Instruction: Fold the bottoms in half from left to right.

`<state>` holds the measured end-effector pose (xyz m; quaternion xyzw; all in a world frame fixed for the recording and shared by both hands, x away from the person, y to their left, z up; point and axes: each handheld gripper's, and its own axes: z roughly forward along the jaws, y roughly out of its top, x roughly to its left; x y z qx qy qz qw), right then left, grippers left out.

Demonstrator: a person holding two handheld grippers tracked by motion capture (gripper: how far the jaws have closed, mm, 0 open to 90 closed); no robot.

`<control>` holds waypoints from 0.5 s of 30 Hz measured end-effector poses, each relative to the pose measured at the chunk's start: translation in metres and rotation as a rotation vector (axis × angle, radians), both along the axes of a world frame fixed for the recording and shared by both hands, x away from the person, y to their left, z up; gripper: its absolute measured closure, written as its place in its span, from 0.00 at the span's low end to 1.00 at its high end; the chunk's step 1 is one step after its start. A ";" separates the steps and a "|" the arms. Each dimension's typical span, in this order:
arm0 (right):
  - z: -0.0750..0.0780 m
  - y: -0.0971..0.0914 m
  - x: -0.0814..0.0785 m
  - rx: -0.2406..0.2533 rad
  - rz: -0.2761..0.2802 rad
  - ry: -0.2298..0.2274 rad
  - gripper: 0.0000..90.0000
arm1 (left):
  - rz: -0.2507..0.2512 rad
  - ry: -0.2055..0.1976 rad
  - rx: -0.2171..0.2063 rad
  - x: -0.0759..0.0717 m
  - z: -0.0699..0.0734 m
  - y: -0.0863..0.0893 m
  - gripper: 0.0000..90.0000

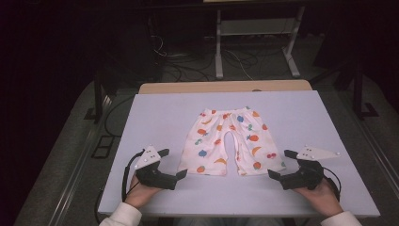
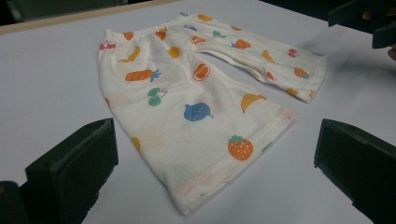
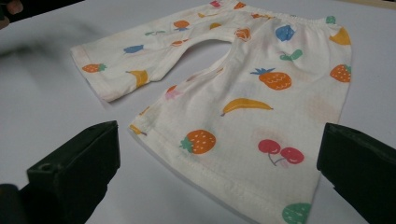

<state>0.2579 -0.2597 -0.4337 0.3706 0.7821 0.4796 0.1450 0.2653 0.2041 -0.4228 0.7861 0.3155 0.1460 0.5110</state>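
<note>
A pair of small white shorts printed with coloured fruit lies flat on the pale table, waistband at the far side and both leg hems toward me. My left gripper rests on the table just left of the left leg hem, jaws wide open and empty. My right gripper mirrors it beside the right leg hem, open and empty too. In the left gripper view the shorts spread out ahead of the parted jaws. The right gripper view looks over the other leg of the shorts, hem nearest.
A wooden strip borders the table's far edge. Behind it on the dark floor stand a white metal frame and loose cables. The table's near edge runs just in front of both hands.
</note>
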 end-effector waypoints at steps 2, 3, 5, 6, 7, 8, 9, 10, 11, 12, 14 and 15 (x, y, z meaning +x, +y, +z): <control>0.000 0.000 0.000 0.000 -0.001 -0.002 0.00 | -0.001 -0.001 -0.001 0.000 0.000 0.000 0.00; 0.000 0.000 0.000 -0.001 -0.001 -0.002 0.00 | -0.001 -0.002 -0.001 0.000 0.000 0.000 0.00; 0.000 0.000 -0.001 0.000 -0.003 -0.002 0.00 | -0.001 -0.002 -0.001 0.000 0.000 0.000 0.00; 0.000 0.000 -0.001 0.000 -0.003 -0.002 0.00 | -0.002 -0.003 0.000 0.000 0.000 0.000 0.00; 0.000 0.000 -0.001 0.000 -0.003 -0.002 0.00 | -0.002 -0.003 0.000 0.000 0.000 0.000 0.00; 0.000 0.000 -0.001 -0.001 -0.003 -0.003 0.00 | -0.001 -0.003 -0.001 0.000 0.000 0.000 0.00; 0.000 0.001 -0.001 -0.001 -0.003 -0.003 0.00 | -0.001 -0.003 -0.003 0.000 0.000 0.000 0.00; 0.000 0.001 -0.001 -0.002 -0.002 -0.003 0.00 | -0.001 -0.003 -0.004 0.000 0.000 0.000 0.00; 0.000 0.001 -0.001 -0.003 -0.002 -0.003 0.00 | -0.001 -0.004 -0.003 0.000 0.000 0.000 0.00; 0.000 0.002 -0.001 -0.002 -0.002 -0.002 0.00 | -0.002 -0.004 -0.003 0.000 0.000 0.000 0.00; 0.000 0.002 -0.001 -0.004 -0.001 -0.002 0.00 | -0.002 -0.004 -0.003 0.000 0.000 0.000 0.00; 0.000 0.002 -0.001 -0.006 0.000 -0.002 0.00 | -0.003 -0.003 -0.004 0.000 0.000 0.000 0.00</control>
